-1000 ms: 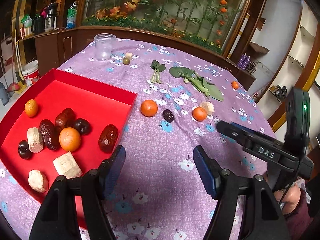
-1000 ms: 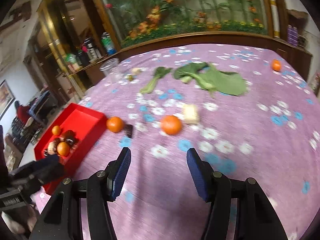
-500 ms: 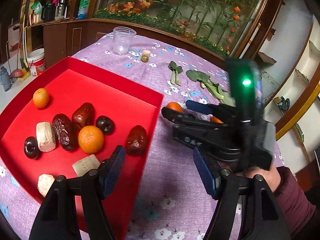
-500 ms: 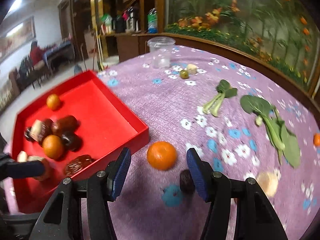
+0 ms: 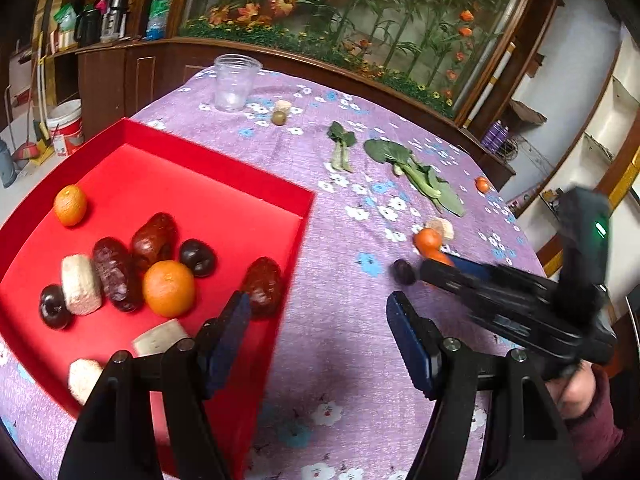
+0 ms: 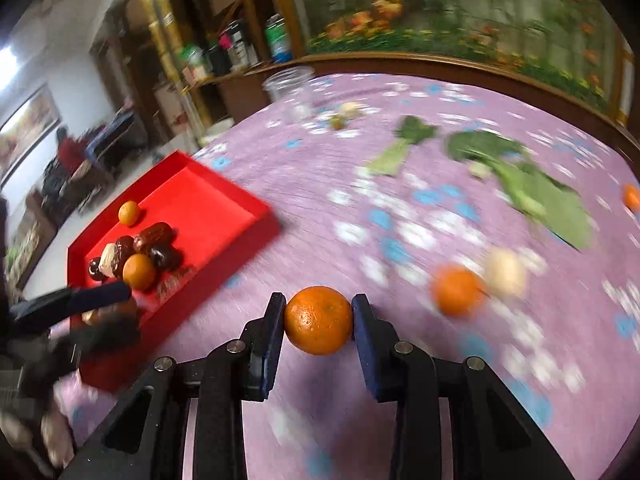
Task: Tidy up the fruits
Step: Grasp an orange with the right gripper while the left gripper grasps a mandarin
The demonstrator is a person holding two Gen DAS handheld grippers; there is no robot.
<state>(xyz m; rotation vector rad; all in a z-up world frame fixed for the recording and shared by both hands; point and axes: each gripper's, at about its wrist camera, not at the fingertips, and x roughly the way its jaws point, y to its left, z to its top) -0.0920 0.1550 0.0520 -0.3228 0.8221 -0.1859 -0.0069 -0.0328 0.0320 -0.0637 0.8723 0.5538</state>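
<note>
The right tongs [image 6: 319,322] are closing on an orange [image 6: 319,320], their blue pads touching both its sides; it sits just above the purple flowered cloth of the tabletop [image 6: 400,208]. The left tongs [image 5: 318,330] stand open with nothing between them, above the near right wall of the red tray [image 5: 296,248].

Inside the tray lie a second orange [image 5: 169,289], a small orange [image 5: 70,205] apart near the left side, dark red dates [image 5: 154,236], dark plums [image 5: 197,257] and pale root pieces [image 5: 81,284], bunched toward the near left, with bare red floor toward the far corner.

Right of the tray, a wide strip of cloth lies bare. Beyond it sit a dark plum [image 5: 403,271], another orange [image 6: 457,290] and a pale piece [image 6: 505,273] touching it. Further out lie leafy greens [image 5: 416,174], with a tiny orange [image 5: 482,185] near the tabletop's right edge. A clear plastic cup [image 5: 234,82] stands near the far edge, a small green fruit [image 5: 279,118] beside it.

No writing can be read.
</note>
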